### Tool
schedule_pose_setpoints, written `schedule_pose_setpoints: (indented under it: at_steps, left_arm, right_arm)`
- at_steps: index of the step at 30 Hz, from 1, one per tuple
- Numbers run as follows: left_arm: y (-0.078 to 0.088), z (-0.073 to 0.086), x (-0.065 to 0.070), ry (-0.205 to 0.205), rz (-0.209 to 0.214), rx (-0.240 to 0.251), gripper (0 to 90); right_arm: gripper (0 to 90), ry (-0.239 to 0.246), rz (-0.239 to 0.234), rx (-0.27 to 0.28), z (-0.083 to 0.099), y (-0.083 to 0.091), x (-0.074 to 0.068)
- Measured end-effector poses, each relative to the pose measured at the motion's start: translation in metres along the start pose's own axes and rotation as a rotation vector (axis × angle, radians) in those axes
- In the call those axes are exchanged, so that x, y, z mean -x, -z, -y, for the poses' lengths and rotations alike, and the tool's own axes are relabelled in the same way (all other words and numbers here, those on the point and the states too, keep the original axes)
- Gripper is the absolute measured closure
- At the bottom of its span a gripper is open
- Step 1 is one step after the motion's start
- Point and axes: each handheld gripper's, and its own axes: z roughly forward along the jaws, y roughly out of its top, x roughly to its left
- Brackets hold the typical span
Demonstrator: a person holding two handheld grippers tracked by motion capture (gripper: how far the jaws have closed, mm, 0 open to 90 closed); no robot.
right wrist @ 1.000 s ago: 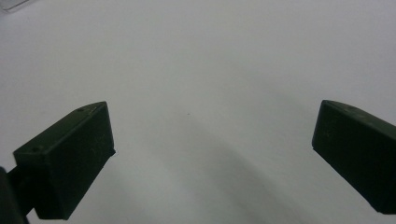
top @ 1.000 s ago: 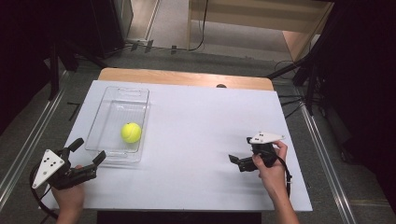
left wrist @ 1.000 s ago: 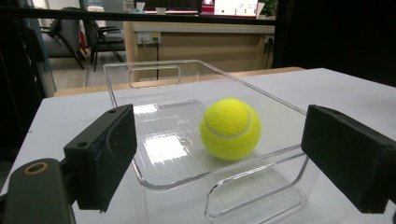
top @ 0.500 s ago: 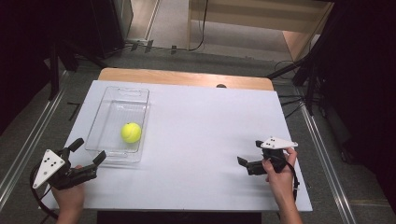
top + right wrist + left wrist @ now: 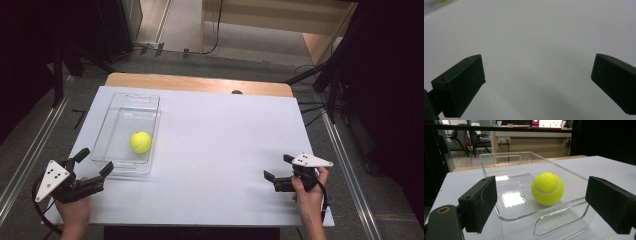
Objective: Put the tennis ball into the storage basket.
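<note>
In the high view the right gripper (image 5: 280,172) has drawn back toward the person's edge of the white table (image 5: 225,145) and out toward its right side since a second ago, when it sat farther in; its jaws stand apart and hold nothing. The left gripper (image 5: 95,162) has kept its place at the near left corner, jaws spread wide, their tips just short of the near end of the clear tray (image 5: 150,107). The tennis ball (image 5: 140,142) lies inside that tray, toward its near right part, where it was before. The tray's long axis runs away from the person, parallel to the table's left edge; the ball, being round, has no direction to speak of. In the left gripper view the two black jaws frame the tray's near wall (image 5: 559,220) with its handle cutout, and the ball (image 5: 547,188) rests on the ribbed floor just behind it, its white seam curving across the face. In the right gripper view the jaws gape over bare table (image 5: 536,37).
</note>
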Motion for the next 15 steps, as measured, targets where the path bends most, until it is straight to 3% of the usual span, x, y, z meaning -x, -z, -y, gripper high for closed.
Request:
schedule_pose_setpoints:
  at_steps: [15]
  left_arm:
    - [0.0,0.0,0.0,0.004,0.0,0.003,11.1]
  right_arm:
    - [0.0,-0.051,0.026,0.071,0.017,0.018,0.012]
